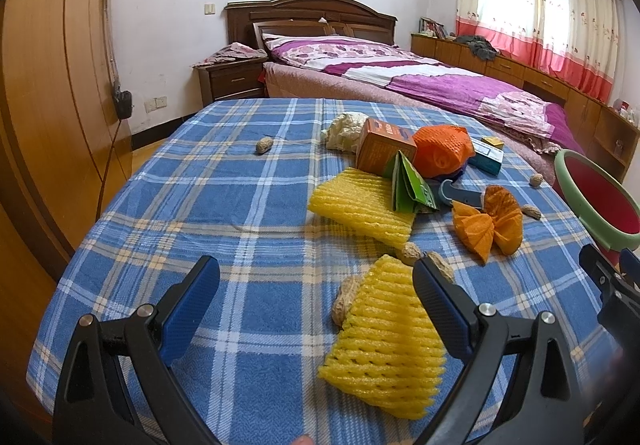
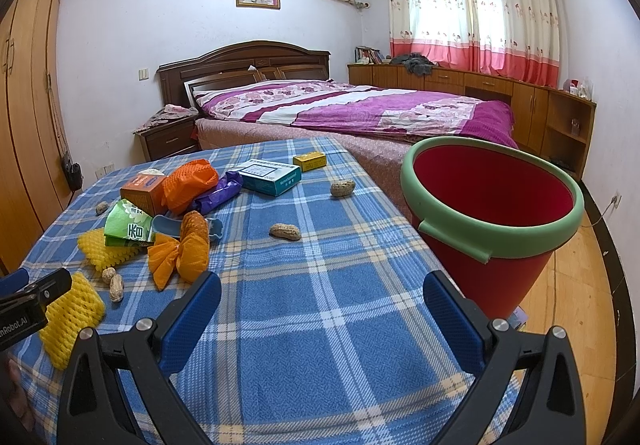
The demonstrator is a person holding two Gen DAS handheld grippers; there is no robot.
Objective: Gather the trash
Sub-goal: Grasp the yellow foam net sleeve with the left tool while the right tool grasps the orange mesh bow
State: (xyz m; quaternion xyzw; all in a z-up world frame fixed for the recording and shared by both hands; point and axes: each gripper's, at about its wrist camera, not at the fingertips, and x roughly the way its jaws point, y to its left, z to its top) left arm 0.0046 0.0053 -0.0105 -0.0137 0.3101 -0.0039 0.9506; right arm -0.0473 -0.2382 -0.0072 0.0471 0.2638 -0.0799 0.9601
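Trash lies on a blue plaid table. My left gripper is open just above a yellow foam net, which lies between its fingers near the right one; the net also shows in the right wrist view. Peanut shells lie beside it. Further off lie a second yellow net, an orange foam net, a green packet and an orange box. My right gripper is open and empty over bare cloth, left of a red bucket with a green rim.
A teal box, a small yellow box, a purple wrapper, crumpled white paper and loose peanuts lie on the table. A bed stands behind it, a wardrobe to the left.
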